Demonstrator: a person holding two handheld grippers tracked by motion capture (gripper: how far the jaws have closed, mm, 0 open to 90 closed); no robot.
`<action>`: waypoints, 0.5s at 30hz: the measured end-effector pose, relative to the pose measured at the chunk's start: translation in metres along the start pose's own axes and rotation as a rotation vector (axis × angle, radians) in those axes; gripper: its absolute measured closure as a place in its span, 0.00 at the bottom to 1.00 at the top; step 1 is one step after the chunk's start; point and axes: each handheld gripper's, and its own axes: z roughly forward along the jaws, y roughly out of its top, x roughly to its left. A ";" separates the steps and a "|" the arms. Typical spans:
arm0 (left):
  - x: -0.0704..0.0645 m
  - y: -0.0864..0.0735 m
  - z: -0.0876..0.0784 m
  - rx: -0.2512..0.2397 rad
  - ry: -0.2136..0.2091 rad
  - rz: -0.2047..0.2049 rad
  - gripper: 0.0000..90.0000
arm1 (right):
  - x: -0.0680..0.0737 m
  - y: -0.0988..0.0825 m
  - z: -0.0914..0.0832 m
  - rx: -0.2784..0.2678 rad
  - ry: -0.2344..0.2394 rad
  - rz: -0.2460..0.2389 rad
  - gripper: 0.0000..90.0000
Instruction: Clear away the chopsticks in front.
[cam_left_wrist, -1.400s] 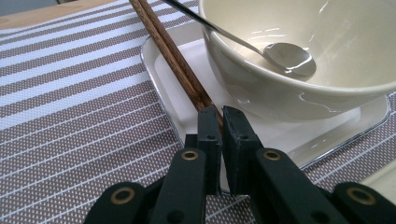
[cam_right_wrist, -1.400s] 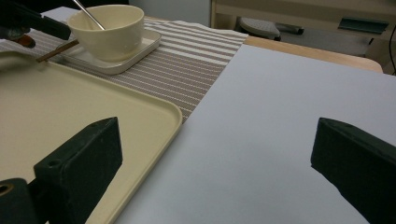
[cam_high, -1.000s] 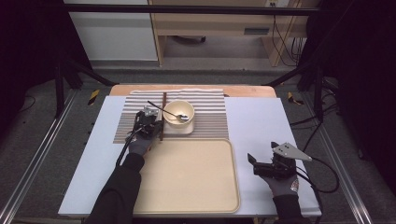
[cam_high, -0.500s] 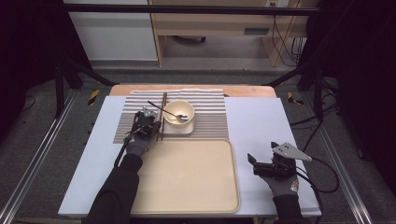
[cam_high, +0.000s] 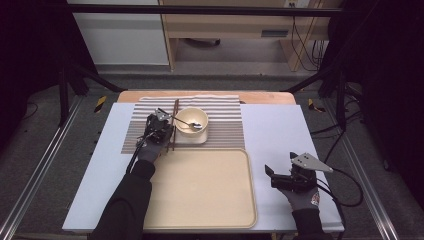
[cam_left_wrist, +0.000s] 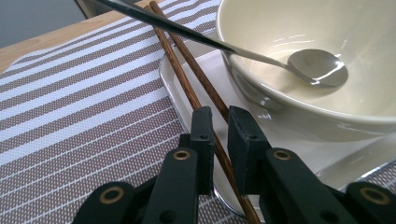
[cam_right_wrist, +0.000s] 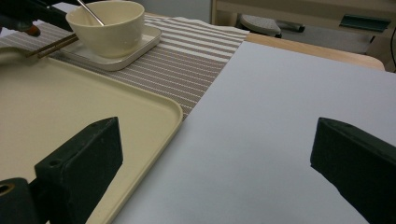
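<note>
Two brown chopsticks (cam_left_wrist: 187, 77) lie side by side along the left edge of a small square plate (cam_left_wrist: 210, 70), on a striped placemat (cam_high: 225, 125). My left gripper (cam_left_wrist: 220, 114) is shut on the chopsticks near their near end; in the high view the left gripper (cam_high: 168, 131) sits just left of the bowl. A cream bowl (cam_high: 191, 120) stands on the plate with a metal spoon (cam_left_wrist: 317, 67) resting in it, handle out over the rim to the left. My right gripper (cam_high: 272, 176) hovers wide open over the white table surface (cam_right_wrist: 289, 107), holding nothing.
A large empty cream tray (cam_high: 200, 190) lies at the front centre, between the two hands. Its right rim (cam_right_wrist: 163, 107) is close to the right gripper's left jaw. A wooden table edge (cam_high: 260, 96) runs behind the placemat.
The left gripper has edged slightly right and forward at the chopsticks. The right gripper has stayed where it was.
</note>
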 end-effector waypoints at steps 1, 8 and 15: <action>0.001 0.000 0.002 0.001 -0.003 -0.004 0.88 | 0.000 0.000 0.000 0.003 0.000 -0.002 0.03; 0.002 -0.004 0.010 0.009 -0.016 -0.029 0.88 | -0.001 0.000 0.001 0.004 0.000 -0.005 0.03; 0.006 -0.004 0.009 0.017 -0.006 -0.056 0.93 | 0.000 0.000 0.001 0.006 -0.001 -0.003 0.03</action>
